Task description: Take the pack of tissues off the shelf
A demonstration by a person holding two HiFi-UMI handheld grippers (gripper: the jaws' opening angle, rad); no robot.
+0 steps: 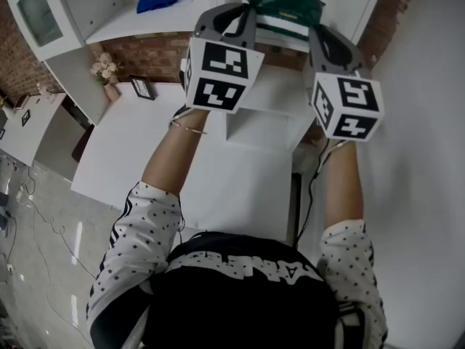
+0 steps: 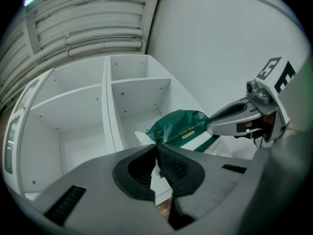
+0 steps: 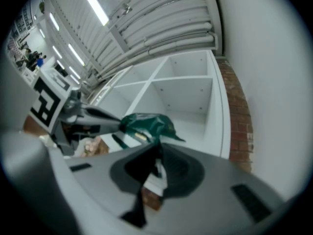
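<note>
Pack of tissues (image 1: pixel 283 4), green on top with white bands underneath, is hanging between the two tools in front of the white shelf (image 2: pixel 73 99), level with its right-hand open compartment; whether its underside is touching a board cannot be told. The left tool (image 2: pixel 156 147) is pinching the pack at its left end, with its jaws pressing together and only a thin white flap of wrapper showing at their tips. The right tool (image 3: pixel 159 148) is gripping the opposite end, its jaws squeezing the crumpled green wrapper, and a pointed corner of that wrapper is sticking out just above them. Both tools are pointing toward the shelf and tilting slightly upward. The left marker cube (image 1: pixel 218 71) and the right marker cube (image 1: pixel 347 106) are facing the head camera. The person's forearms are reaching forward out of star-dotted sleeves (image 1: pixel 138 224). A blue bundle (image 1: pixel 160 1) is lying on the shelf board of the left-hand compartment, well apart from the pack. Below the shelf a white surface (image 1: pixel 145 158) is stretching out under the arms. At its far edge, toward the far left corner, a small framed picture (image 1: pixel 143 88) is standing just beside a vase of pale flowers (image 1: pixel 107 70), both against the brick wall (image 1: pixel 156 49).
</note>
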